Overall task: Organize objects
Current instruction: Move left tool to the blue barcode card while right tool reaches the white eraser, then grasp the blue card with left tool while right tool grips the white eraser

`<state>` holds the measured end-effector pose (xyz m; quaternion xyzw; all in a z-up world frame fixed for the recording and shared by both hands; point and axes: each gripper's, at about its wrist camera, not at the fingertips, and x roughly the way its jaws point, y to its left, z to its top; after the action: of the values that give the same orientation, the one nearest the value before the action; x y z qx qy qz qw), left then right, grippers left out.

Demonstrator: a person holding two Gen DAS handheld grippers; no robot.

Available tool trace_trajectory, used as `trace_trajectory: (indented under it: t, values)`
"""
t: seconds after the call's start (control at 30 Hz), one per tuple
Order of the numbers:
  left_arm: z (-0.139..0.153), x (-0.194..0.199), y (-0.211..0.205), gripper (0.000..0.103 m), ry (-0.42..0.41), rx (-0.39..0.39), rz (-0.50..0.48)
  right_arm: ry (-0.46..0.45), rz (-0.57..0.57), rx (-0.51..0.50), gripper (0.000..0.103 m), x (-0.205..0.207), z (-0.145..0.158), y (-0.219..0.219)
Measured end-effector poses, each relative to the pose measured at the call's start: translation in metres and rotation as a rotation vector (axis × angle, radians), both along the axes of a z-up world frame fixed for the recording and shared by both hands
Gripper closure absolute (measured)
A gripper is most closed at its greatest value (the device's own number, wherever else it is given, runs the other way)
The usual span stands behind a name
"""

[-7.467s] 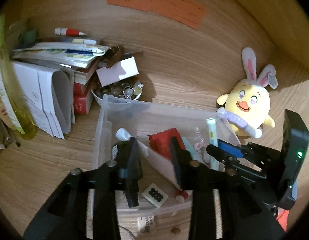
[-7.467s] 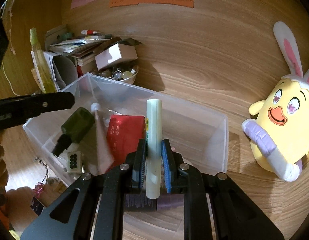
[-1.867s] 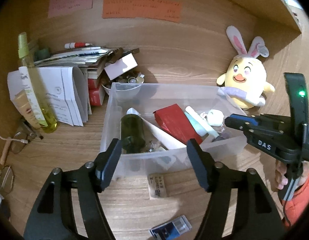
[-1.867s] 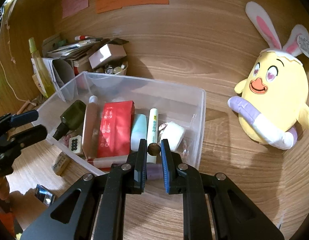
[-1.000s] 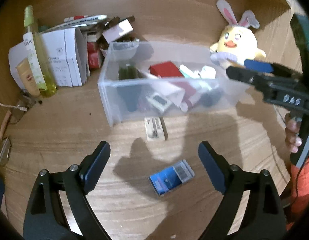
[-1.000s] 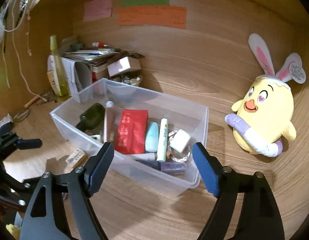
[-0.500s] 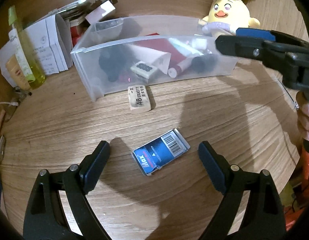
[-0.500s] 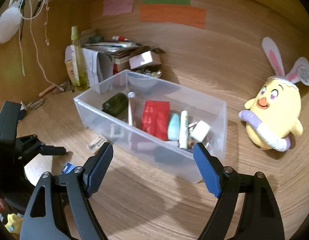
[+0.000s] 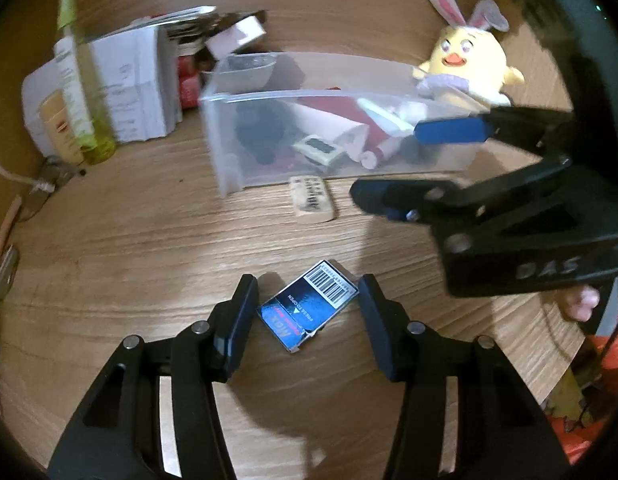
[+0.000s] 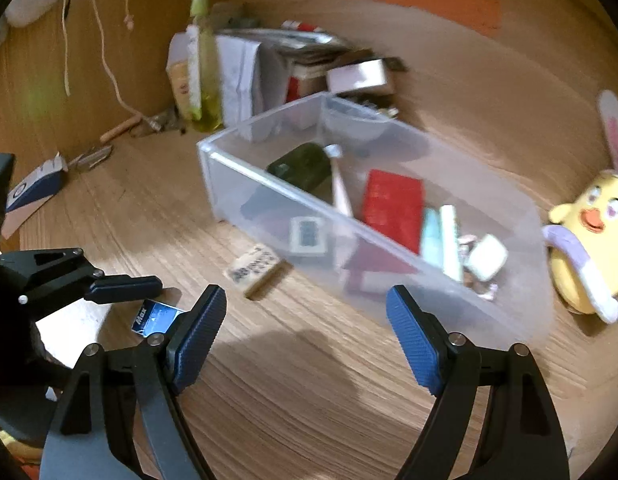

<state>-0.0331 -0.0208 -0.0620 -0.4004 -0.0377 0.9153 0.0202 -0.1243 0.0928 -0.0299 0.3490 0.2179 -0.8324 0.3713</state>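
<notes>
A small blue box [image 9: 309, 310] with a barcode lies flat on the wooden desk, between the fingers of my left gripper [image 9: 307, 300]. The jaws are closing, and a thin gap still shows on each side of the box. The right wrist view also shows the blue box [image 10: 155, 316], under one left finger. My right gripper [image 10: 305, 304] is open and empty, low over the desk in front of the clear bin [image 10: 213, 184]. A beige eraser [image 10: 255, 266] lies just ahead of its left finger. The bin [image 9: 229, 168] holds a red packet, tubes and a dark bottle.
A yellow plush chick [image 9: 465, 64] with rabbit ears sits right of the bin. A yellow-green bottle [image 9: 81, 80], folded papers [image 9: 137, 80] and stacked books crowd the back left. My right gripper [image 9: 409, 164] reaches across from the right. Bare desk lies left of the blue box.
My left gripper has sunk onto the blue box and its jaws have narrowed around it. My right gripper has swung down and left, from above the bin to the desk near the eraser.
</notes>
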Motion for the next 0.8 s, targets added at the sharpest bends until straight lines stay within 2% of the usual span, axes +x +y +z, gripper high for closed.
trace_trajectory:
  t: [0.23, 0.3, 0.47, 0.53, 0.6, 0.8]
  values:
    - [0.007, 0.021, -0.035, 0.052, 0.052, 0.034, 0.105, -0.059, 0.004, 0.027, 0.023, -0.005, -0.021, -0.034]
    - [0.01, 0.026, -0.041, 0.052, 0.067, 0.029, 0.123, -0.071, 0.006, 0.032, 0.028, -0.005, -0.026, -0.042]
    - [0.017, 0.032, -0.046, 0.052, 0.107, 0.023, 0.134, -0.082, 0.01, 0.045, 0.052, -0.003, -0.032, -0.053]
    - [0.02, 0.032, -0.044, 0.052, 0.126, 0.019, 0.13, -0.101, 0.006, 0.038, 0.054, -0.004, -0.033, -0.054]
    - [0.023, 0.031, -0.041, 0.052, 0.138, 0.023, 0.121, -0.112, -0.002, 0.03, 0.071, -0.007, -0.033, -0.054]
    - [0.033, 0.024, -0.033, 0.052, 0.163, 0.019, 0.101, -0.116, 0.015, 0.026, 0.079, -0.005, -0.031, -0.045]
